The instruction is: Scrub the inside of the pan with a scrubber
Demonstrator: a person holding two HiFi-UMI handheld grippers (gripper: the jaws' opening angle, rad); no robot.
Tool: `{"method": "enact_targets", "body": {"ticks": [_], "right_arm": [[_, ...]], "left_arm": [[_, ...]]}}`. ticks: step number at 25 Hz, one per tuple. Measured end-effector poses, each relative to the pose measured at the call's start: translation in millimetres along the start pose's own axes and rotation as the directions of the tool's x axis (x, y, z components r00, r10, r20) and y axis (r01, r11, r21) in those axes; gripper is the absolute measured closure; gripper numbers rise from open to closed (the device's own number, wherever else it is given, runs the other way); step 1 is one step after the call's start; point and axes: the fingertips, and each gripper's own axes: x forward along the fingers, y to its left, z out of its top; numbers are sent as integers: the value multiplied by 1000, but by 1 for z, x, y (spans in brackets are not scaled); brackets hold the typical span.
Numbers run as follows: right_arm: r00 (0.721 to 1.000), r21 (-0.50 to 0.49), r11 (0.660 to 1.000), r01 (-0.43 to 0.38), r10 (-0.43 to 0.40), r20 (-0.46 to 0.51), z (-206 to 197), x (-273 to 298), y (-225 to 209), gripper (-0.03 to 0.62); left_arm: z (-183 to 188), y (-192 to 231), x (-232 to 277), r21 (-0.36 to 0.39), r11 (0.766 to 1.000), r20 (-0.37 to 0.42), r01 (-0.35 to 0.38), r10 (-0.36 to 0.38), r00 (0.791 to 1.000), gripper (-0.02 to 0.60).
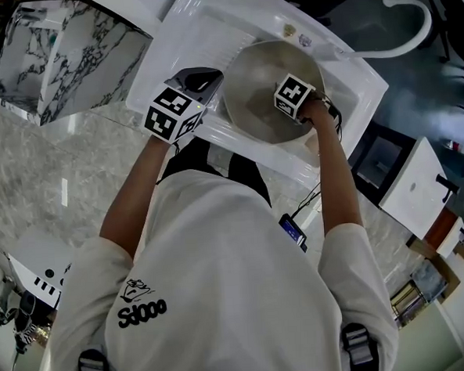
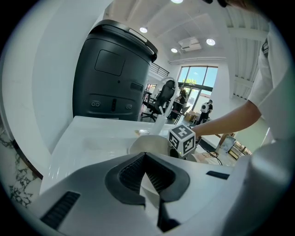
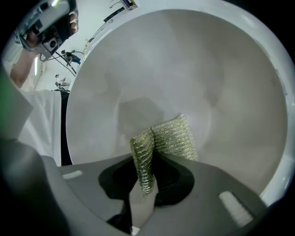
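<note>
Pan (image 1: 257, 85), round grey metal: inside white sink (image 1: 198, 10), rim clenched by left gripper (image 2: 145, 156) fingers. Right gripper (image 3: 150, 159) fingers grasp gold mesh scrubber (image 3: 175, 136) within it. Scrubbing in hand; next, pressed circular strokes.

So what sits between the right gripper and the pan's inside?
The scrubber, folded and pinched in the right gripper, with its free end reaching toward the inner wall of the pan. The right gripper view shows it.
</note>
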Motion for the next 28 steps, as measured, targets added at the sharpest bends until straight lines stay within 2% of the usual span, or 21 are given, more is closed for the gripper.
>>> {"method": "enact_targets", "body": {"ticks": [7, 13, 21, 24, 28], "right_arm": [[996, 22, 997, 73, -74, 49, 13, -9, -27, 511], [985, 52, 996, 69, -77, 155, 30, -19, -40, 513], [967, -20, 992, 122, -114, 227, 52, -25, -33, 510], [964, -45, 993, 109, -95, 249, 62, -23, -21, 508], [964, -63, 998, 30, -12, 267, 73, -18, 1, 508]], "left_arm": [[1, 5, -2, -2, 1000, -3, -3, 3, 1000, 577], [-2, 7, -5, 0, 1000, -13, -4, 4, 1000, 577], [-4, 10, -8, 5, 1000, -19, -7, 7, 1000, 577], [-2, 10, -7, 13, 1000, -17, -7, 8, 1000, 577], [-2, 8, -6, 11, 1000, -13, -2, 3, 1000, 577]]}}
